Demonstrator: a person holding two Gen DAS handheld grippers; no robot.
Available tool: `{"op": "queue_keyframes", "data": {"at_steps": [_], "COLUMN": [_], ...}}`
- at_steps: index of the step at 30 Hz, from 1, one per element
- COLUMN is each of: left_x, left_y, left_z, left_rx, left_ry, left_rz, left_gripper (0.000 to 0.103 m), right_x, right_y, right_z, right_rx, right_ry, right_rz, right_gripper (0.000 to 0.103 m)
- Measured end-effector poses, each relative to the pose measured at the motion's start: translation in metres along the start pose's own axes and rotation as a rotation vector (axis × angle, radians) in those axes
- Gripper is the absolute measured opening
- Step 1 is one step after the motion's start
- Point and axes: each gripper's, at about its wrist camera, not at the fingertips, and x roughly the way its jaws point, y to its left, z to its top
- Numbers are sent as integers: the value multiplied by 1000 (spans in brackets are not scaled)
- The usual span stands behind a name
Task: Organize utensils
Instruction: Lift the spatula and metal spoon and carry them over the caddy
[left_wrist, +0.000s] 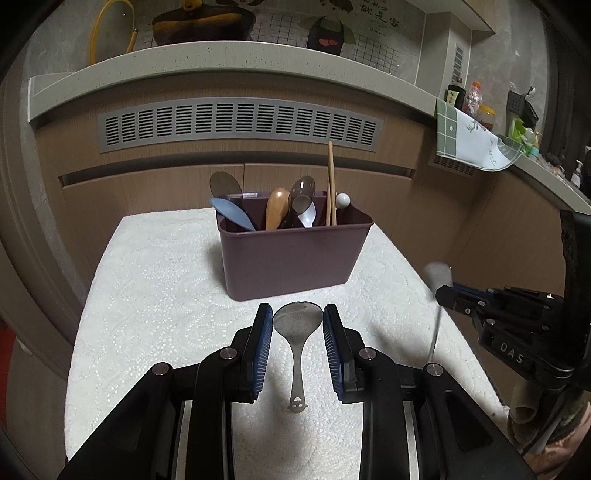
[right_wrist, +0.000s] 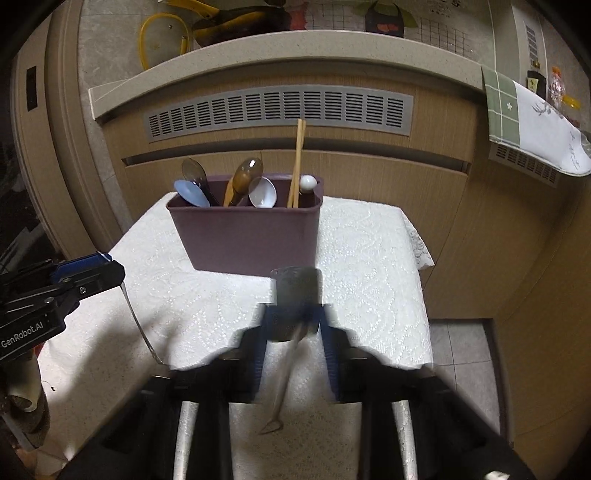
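The purple utensil caddy (left_wrist: 291, 254) stands on a white embossed cloth (left_wrist: 155, 280) and serves here as the landmark. In front of it, the left gripper (left_wrist: 297, 314) holds a metal spoon (left_wrist: 296, 325) by the bowl, narrow, the blue pads pressed on both edges and the handle hanging down toward the camera. The left wrist view shows this grip sharply; the right wrist view shows the same gripper only from the side, left of the caddy, with the thin handle curving down below it.

The right gripper (left_wrist: 445, 293), to the right of the caddy and in front of it, is clamped on a second spoon (left_wrist: 437, 275). In the right wrist view this spoon is blurred and the fingers are smeared, so the grip is unclear there; the left wrist view shows the tips closed on it, bowl up and handle down.

Inside the caddy stand a light blue spoon (left_wrist: 232, 216), a wooden spoon (left_wrist: 277, 206) and chopsticks (left_wrist: 331, 184).
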Motion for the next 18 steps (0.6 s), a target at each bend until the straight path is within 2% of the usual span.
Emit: {"op": "queue_keyframes", "data": {"at_steps": [6,10,12,13,15,16,18], "left_x": [-8,-11,-11,-11,-13,-14,-16], "left_y": [1,4,7,8,8,9,10], "left_z": [15,17,17,17,17,17,17], "left_rx": [-2,-2,-6,-6,-4,-2,0], "left_ry": [-27,-30,-23,-23,-26,-27,-26], "left_rz": [-6,0,-4,-6,-3,-1,6], "left_gripper": [29,29,29,29,29,29,29], "right_x": [-6,1,12,18,41,51,74], "right_y": [-2,-11,-7,-5,6,12,28], "right_z": [15,16,14,12,6,3,-1], "right_rx": [-5,-1,-47,-56,-109,-123,-184], "right_ry": [-34,2,38,50,108,123,151], "right_rz": [26,54,60,60,131,147,163], "right_gripper": [4,4,8,13,35,54,57]}}
